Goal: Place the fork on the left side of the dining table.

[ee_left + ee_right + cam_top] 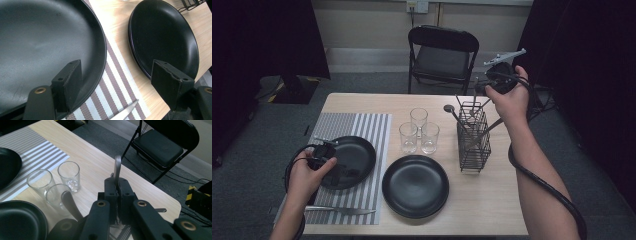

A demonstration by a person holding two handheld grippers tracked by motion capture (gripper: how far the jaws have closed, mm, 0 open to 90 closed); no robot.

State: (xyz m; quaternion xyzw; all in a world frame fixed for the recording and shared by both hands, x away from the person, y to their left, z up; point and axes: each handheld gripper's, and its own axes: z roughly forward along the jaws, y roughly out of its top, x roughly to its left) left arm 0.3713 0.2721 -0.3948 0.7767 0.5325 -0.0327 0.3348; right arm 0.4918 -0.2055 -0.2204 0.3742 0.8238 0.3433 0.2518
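My right gripper (479, 91) hangs above the wire cutlery basket (473, 145) at the table's right. It is shut on the thin grey handle of a metal utensil (117, 167) that stands up out of the basket. A dark spoon-like utensil (70, 203) leans out of the basket beside it. My left gripper (117, 75) is open low over the near rim of the black plate (45, 42) on the striped placemat (117, 75). One jaw is over the plate and the other is off its edge. A second black plate (415, 186) lies on the bare wood at centre.
Three clear glasses (418, 131) stand close together behind the centre plate. A knife (339, 210) lies along the placemat's near edge, and a small utensil (324, 141) lies left of the plate. A black folding chair (442, 55) stands beyond the table's far edge.
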